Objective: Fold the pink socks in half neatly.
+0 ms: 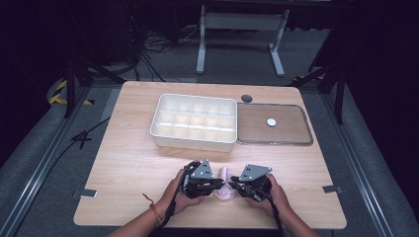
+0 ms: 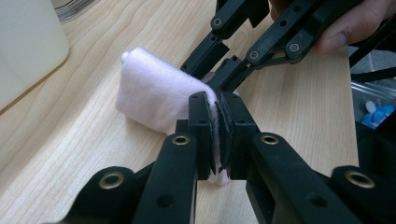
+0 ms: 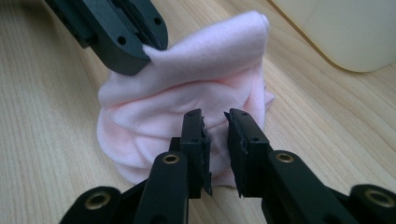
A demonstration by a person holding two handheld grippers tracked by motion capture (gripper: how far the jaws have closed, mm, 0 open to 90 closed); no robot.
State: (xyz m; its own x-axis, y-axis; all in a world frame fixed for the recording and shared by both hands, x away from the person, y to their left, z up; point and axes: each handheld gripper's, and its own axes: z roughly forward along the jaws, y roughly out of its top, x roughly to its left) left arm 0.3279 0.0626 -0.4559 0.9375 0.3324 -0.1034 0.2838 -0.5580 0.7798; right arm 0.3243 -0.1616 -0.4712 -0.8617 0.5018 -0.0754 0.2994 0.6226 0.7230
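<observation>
Table [image 1: 133, 163] of pale wood grain carries everything here: a white divided tray [image 1: 193, 139] toward the far side, a flat lid [image 1: 274, 140] lying beside it with a small white disc on it, and at the near edge, between the two hands, the pink cloth [image 1: 223, 183]. Cloth rests on the wood as a loosely rolled bundle, just short of the tray.

It looks like a light, soft knit — limp, no stiffness to hold a shape, and likely to unroll or sag if lifted by one loose layer. It should not slip much against the pads, and nothing about it is fragile. Best hold, by my reading, is on a folded edge or through several layers at once, with a pinch at each end to keep the roll together.

Left gripper [image 2: 219, 135] is clamped on an edge of the cloth [image 2: 154, 93], fabric squeezed between its jaws. Right gripper [image 3: 215, 140] has its jaws slightly apart — the cloth [image 3: 187, 88] lies just beyond them, not pinched.

No brand, label or readable writing appears on any of these things.
</observation>
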